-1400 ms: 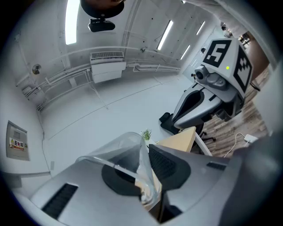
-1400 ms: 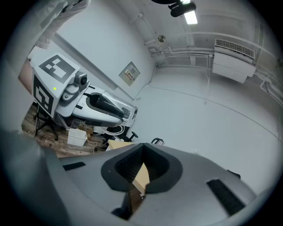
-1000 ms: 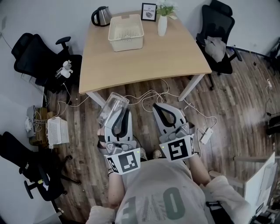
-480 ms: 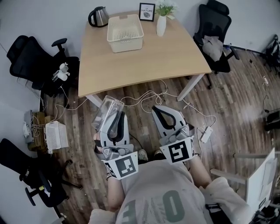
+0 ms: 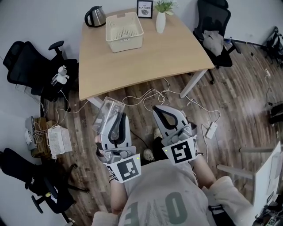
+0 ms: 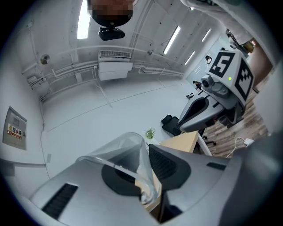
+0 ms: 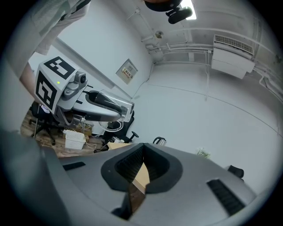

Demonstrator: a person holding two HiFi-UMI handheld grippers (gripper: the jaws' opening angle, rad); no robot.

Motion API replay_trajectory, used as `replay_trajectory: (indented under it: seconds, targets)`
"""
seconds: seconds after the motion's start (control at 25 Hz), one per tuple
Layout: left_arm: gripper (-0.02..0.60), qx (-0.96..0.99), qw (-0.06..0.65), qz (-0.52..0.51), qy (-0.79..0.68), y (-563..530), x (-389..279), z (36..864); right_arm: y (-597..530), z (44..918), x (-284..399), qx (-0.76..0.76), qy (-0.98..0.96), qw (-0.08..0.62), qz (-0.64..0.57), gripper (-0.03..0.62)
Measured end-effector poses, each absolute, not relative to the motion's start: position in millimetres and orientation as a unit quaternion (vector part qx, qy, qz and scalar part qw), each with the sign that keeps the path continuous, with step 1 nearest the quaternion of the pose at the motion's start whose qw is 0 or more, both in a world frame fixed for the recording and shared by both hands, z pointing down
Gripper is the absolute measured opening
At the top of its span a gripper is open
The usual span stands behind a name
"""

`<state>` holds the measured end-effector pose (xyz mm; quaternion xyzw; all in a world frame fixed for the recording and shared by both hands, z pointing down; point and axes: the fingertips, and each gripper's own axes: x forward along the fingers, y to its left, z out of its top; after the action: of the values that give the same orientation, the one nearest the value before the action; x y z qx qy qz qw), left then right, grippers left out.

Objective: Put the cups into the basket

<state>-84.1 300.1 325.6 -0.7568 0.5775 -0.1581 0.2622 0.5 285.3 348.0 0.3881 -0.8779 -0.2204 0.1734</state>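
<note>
A clear plastic cup [image 5: 106, 114] is pinched by its wall in my left gripper [image 5: 116, 116], which is held low over the wooden floor in front of the table. In the left gripper view the cup [image 6: 125, 155] lies tilted across the left jaw with its wall between the pads. My right gripper [image 5: 162, 109] hangs beside it, shut with nothing in it. The cream basket [image 5: 124, 31] stands at the far side of the table, well away from both grippers. From the right gripper view the left gripper [image 7: 95, 102] and its cup [image 7: 120, 107] show off to the left.
The wooden table [image 5: 146, 57] also carries a kettle [image 5: 94, 16], a white vase with a plant [image 5: 160, 20] and a picture frame [image 5: 144, 8]. Black office chairs [image 5: 33, 66] stand left and right [image 5: 214, 33]. Cables [image 5: 146, 95] and a power strip [image 5: 211, 130] lie on the floor.
The left gripper with the cup has drifted slightly left, and the table has slid a little up in the head view. Both grips look the same.
</note>
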Motion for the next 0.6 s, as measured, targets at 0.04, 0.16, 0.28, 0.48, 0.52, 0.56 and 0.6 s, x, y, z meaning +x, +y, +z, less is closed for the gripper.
replay_trajectory:
  seconds: [0.04, 0.16, 0.28, 0.48, 0.52, 0.56, 0.6]
  targets:
    - [0.067, -0.758, 0.262, -0.155, 0.577, 295.7, -83.2, 327.1, 280.0, 349.2, 0.6, 0.389, -0.878, 0.173, -0.219, -0.002]
    - [0.069, -0.758, 0.261, -0.156, 0.576, 274.6, -83.3, 330.4, 257.4, 351.1, -1.2, 0.389, -0.880, 0.169, -0.216, -0.002]
    - [0.069, -0.757, 0.260, -0.155, 0.580, 247.0, -87.3, 329.8, 229.3, 350.8, -6.8, 0.383, -0.882, 0.169, -0.218, -0.002]
    - [0.069, -0.750, 0.266, -0.147, 0.587, 188.8, -84.8, 319.9, 172.4, 343.9, -4.8, 0.376, -0.883, 0.162, -0.228, -0.002]
    - [0.068, -0.749, 0.271, -0.146, 0.587, 176.8, -82.7, 316.7, 160.2, 342.5, -2.8, 0.376, -0.884, 0.161, -0.227, -0.002]
    - [0.069, -0.746, 0.276, -0.146, 0.588, 164.7, -80.6, 313.1, 148.0, 340.9, -0.6, 0.376, -0.885, 0.159, -0.226, -0.002]
    - [0.067, -0.745, 0.278, -0.146, 0.589, 152.8, -79.0, 309.8, 136.0, 339.0, 1.6, 0.375, -0.885, 0.158, -0.225, -0.002]
